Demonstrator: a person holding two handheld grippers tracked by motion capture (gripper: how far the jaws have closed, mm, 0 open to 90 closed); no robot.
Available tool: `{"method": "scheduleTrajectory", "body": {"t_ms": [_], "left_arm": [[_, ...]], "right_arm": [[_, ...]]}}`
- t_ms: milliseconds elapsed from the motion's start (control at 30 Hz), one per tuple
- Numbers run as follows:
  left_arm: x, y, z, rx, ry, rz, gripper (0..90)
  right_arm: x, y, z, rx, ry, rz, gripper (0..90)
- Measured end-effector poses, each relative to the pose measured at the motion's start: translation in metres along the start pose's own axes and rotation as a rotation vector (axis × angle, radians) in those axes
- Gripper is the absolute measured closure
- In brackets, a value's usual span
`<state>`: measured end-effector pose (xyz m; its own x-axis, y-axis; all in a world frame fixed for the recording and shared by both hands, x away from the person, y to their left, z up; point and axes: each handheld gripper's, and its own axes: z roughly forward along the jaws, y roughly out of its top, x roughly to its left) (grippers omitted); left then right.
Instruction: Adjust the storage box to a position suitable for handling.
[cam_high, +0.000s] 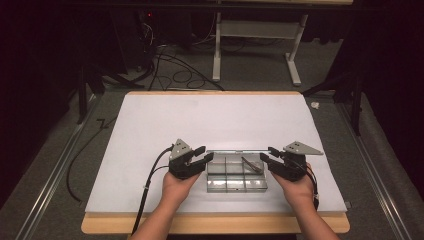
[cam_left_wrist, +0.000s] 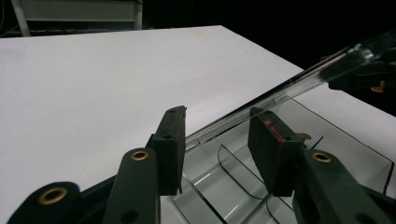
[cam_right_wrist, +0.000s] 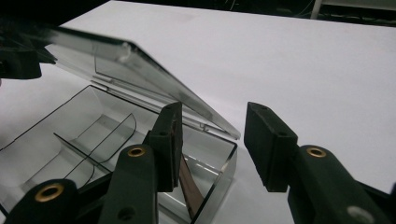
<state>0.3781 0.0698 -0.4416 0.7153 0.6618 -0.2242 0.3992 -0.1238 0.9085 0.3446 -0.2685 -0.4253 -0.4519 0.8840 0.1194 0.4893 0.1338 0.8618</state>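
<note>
Box (cam_high: 235, 176) is seen near the table's (cam_high: 150, 125) front edge, long axis left-right | lid (cam_high: 235, 150) is raised, its ends lying between both fingers | left gripper (cam_high: 204, 154) and right gripper (cam_high: 266, 153): fingers parted, pads not seen pressing | hands equally near.

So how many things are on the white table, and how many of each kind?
Clear plastic box with its lid up: 1
Brown strip inside the box: 1
Black grippers, the left gripper and the right gripper, at the box's two ends: 2
Total: 4
</note>
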Motion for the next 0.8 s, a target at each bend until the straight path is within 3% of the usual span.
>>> {"method": "scheduleTrajectory", "body": {"t_ms": [300,600,800], "left_arm": [[-0.004,-0.010,-0.012,0.013,-0.005,0.008,56.8],[-0.007,-0.029,-0.022,0.012,0.037,0.043,56.9],[-0.004,-0.039,-0.024,0.036,0.071,0.079,57.6]], "right_arm": [[0.000,-0.009,-0.010,0.018,-0.005,0.009,58.4],[0.003,-0.019,-0.014,0.053,-0.010,-0.011,58.3],[0.007,-0.032,-0.009,0.079,-0.006,-0.012,58.8]]}}
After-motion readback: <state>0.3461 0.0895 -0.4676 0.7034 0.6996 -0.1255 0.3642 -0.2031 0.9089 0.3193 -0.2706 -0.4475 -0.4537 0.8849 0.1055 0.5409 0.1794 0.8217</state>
